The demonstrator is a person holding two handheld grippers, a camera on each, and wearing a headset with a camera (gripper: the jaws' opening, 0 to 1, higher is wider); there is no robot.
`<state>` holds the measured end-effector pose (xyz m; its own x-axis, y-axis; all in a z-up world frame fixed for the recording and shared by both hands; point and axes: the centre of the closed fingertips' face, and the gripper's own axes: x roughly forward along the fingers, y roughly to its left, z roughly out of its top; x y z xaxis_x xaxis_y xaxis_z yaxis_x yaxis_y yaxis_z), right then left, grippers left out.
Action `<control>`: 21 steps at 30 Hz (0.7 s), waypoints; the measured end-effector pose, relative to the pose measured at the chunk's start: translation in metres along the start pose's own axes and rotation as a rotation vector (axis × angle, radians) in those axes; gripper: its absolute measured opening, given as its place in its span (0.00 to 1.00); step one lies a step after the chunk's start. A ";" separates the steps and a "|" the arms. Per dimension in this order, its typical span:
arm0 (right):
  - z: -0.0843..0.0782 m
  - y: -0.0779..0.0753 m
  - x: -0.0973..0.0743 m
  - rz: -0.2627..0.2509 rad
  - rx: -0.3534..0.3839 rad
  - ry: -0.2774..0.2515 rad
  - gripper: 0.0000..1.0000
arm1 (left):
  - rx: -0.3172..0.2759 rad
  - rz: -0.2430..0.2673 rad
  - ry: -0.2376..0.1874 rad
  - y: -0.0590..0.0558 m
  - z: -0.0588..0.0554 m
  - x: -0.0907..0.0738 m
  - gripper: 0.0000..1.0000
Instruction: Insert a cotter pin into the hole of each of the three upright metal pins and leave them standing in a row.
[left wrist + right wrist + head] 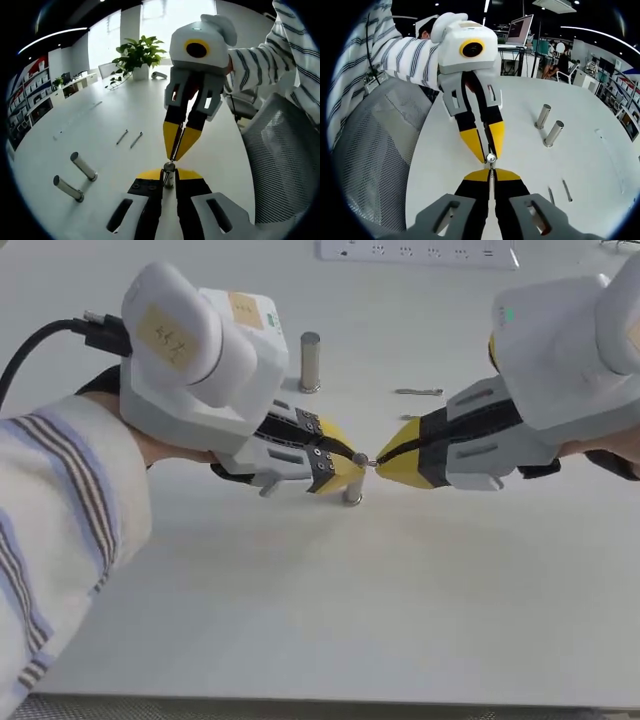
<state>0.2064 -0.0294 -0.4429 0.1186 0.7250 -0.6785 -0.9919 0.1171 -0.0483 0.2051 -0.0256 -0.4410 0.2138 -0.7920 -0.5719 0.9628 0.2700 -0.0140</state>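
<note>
I count three pins. One is clamped in my left gripper, and two more stand close together well to the left of the clamped pin in the left gripper view.

There are three cotters. Two lie loose side by side beyond the clamped pin. A third, a thin sliver that is hard to make out, is nipped in my right gripper at the clamped pin's top.

That makes two grippers. There is one plant far beyond the clamped pin, and one power strip in the head view.
</note>
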 end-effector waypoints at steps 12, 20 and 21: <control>0.001 0.004 -0.001 -0.004 -0.007 0.005 0.00 | -0.008 0.003 -0.001 0.001 0.000 0.000 0.05; 0.004 0.011 -0.002 -0.010 -0.007 0.000 0.03 | 0.003 0.011 -0.011 0.002 0.001 -0.001 0.05; 0.004 0.011 -0.002 -0.013 -0.006 0.001 0.03 | 0.005 0.012 -0.013 0.001 0.001 -0.003 0.06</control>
<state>0.1951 -0.0269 -0.4392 0.1313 0.7225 -0.6787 -0.9906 0.1222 -0.0616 0.2061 -0.0234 -0.4390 0.2278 -0.7955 -0.5615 0.9609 0.2769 -0.0025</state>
